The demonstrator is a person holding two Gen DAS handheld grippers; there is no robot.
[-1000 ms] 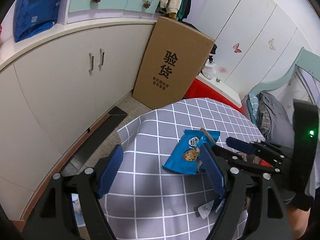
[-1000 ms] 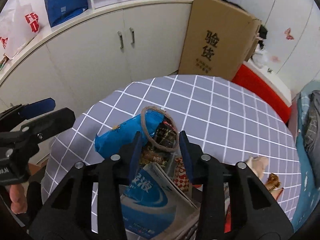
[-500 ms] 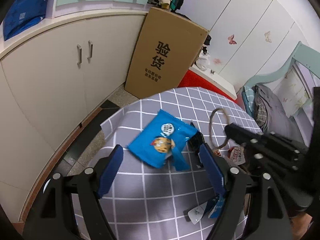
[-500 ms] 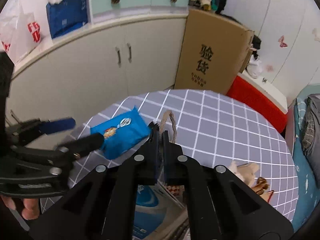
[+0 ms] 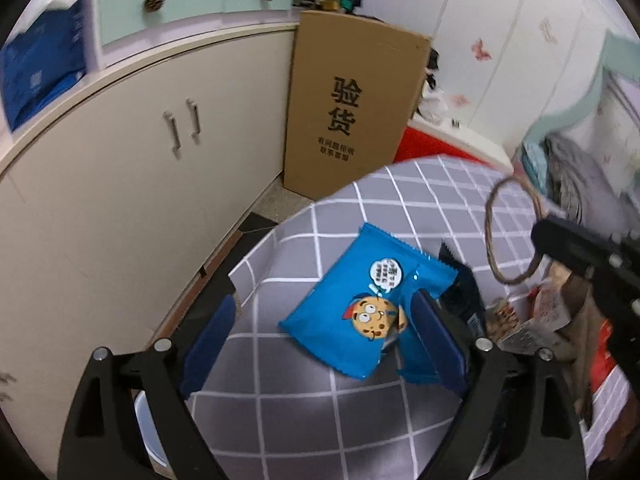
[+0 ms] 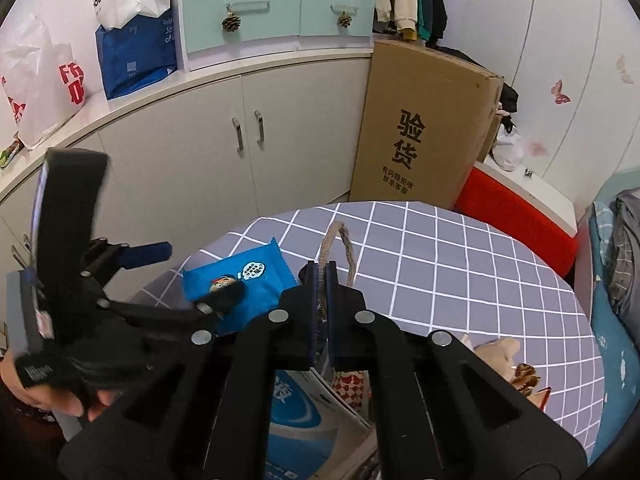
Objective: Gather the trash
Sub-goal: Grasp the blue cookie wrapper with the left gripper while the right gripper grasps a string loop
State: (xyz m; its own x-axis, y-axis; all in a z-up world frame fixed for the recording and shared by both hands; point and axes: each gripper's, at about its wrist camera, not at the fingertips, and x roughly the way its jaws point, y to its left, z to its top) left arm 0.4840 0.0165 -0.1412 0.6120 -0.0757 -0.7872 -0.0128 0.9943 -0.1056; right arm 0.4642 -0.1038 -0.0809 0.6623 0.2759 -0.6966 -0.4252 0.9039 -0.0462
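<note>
A blue cookie wrapper lies on the grey checked table. My left gripper hangs low over it with its jaws opening. The wrapper sits between the fingers, close to the right pad, and is not pinched. My right gripper is shut on the rope handle of a paper bag. It holds the loop upright. Below it the bag holds a blue-and-white pack and a red checked wrapper.
A tall cardboard box leans on white cabinets behind the table. A red bench and a bed are to the right. Tan wrappers lie at the table's near right. A hand grips the left tool.
My left gripper has come down and nearer, so the blue wrapper lies between its fingers. My right gripper went from open around the rope handle to shut on it, with the loop raised.
</note>
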